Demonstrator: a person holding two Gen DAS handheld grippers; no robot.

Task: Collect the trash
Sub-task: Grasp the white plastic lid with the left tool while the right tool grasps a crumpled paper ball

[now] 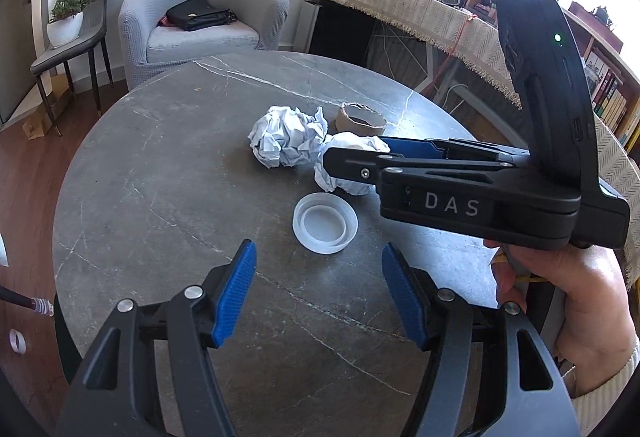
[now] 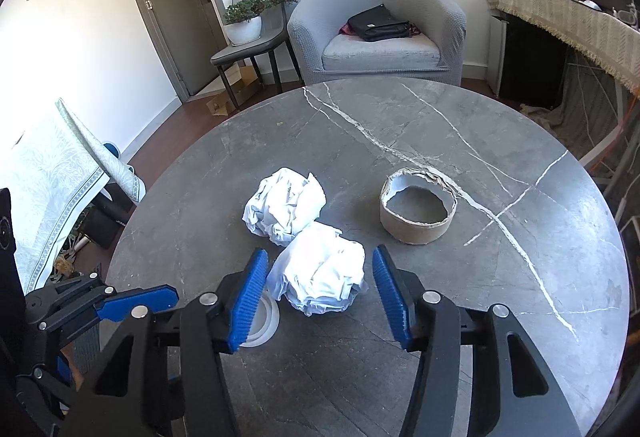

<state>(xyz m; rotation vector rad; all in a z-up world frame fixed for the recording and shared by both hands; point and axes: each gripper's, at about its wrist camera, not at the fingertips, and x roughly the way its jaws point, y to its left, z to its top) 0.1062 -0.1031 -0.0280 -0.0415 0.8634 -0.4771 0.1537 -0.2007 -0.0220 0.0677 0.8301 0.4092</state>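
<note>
**Right claw astride the near paper ball, left claw spread over the lid**

From my left wrist view, the left claw (image 1: pixel 319 291) stands spread with nothing between its blue pads (image 1: pixel 236 293), hanging above bare table (image 1: pixel 140 177). Just past its tips lies a clear plastic lid (image 1: pixel 325 222), flat on the table, hollow side up and holding nothing. To the right a hand (image 1: pixel 576 301) grips the right claw's body, which reaches in sideways over the near paper ball (image 1: pixel 344 165).

In the right wrist view, the right claw (image 2: pixel 318 291) straddles that near paper ball (image 2: pixel 322 279). The ball sits between the pads, close to both, but I see a slim gap each side, so the claw is spread, not pinching. The lid (image 2: pixel 264 321) peeks out behind the left pad, just beside the ball.

Beyond, a second paper ball (image 2: pixel 285 205) touches the first on its far left side. Right of it, apart from both, stands a cardboard ring (image 2: pixel 418 211) with a torn top rim; through it I see only table, so it holds nothing.

Past the table is a grey armchair (image 2: pixel 380 33) with a black bag (image 2: pixel 378 23) on its seat.
</note>
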